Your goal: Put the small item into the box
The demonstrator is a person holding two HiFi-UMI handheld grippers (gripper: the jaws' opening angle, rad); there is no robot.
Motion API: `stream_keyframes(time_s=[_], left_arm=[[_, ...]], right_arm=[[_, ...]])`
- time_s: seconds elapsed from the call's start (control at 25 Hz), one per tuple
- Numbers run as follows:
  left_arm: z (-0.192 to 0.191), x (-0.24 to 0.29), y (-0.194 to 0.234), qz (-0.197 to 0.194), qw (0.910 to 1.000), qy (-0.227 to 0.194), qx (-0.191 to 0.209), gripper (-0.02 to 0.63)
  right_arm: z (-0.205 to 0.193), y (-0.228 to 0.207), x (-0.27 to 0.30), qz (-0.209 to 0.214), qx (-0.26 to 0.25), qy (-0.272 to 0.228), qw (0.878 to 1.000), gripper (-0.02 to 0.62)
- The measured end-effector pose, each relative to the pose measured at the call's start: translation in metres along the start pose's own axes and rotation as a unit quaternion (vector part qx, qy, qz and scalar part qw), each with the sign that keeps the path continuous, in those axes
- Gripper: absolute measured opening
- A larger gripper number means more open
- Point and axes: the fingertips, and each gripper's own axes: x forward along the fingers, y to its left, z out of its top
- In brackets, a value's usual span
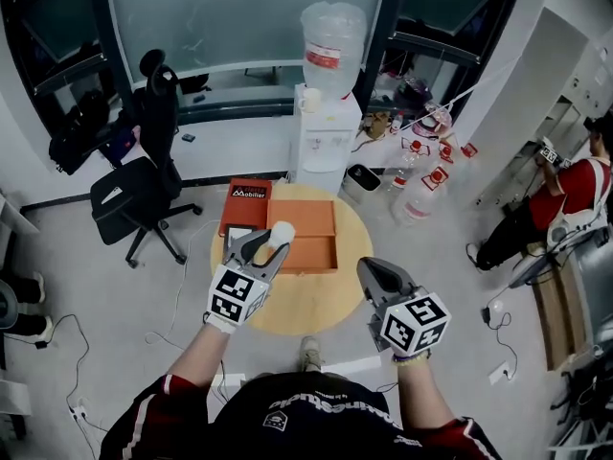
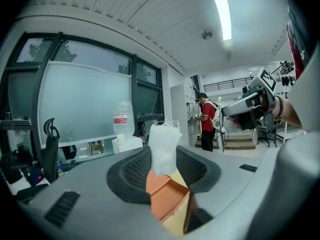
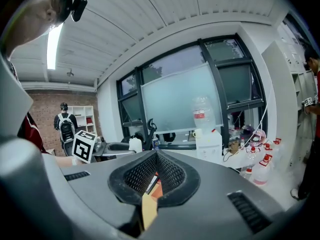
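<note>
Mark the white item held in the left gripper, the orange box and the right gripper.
white item [image 2: 163, 149]: left gripper view, its middle, between the jaws.
orange box [image 1: 311, 255]: head view, bare inner floor.
right gripper [image 1: 369, 268]: head view, at its closed jaw tips.

white small item [image 1: 282, 233], orange box [image 1: 312, 222]

One box [image 1: 311, 255], one item [image 1: 282, 233], maybe five bottles [image 1: 419, 199]
</note>
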Motion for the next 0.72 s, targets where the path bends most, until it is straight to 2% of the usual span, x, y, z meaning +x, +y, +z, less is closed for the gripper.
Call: stream_keyframes(time_s=[0.2, 0.32, 0.72], left_arm=[[-0.039, 0.031, -0.001, -0.015, 0.9987, 0.048, -0.005, 0.169], [-0.058, 0.044, -0.004, -0.022, 0.9968, 0.076, 0.006, 0.169], [-0.089, 0.096, -0.027, -0.065, 0.9915, 0.109, -0.027, 0.169]], right_arm=[[-0.002, -0.016, 0.001, -0.007, 0.010, 0.004, 1.000, 0.026], [-0.004, -0.025, 0.004, -0.012, 0.013, 0.004, 1.000, 0.026], [-0.016, -0.064, 0.010, -0.032, 0.032, 0.013, 0.999, 0.026]])
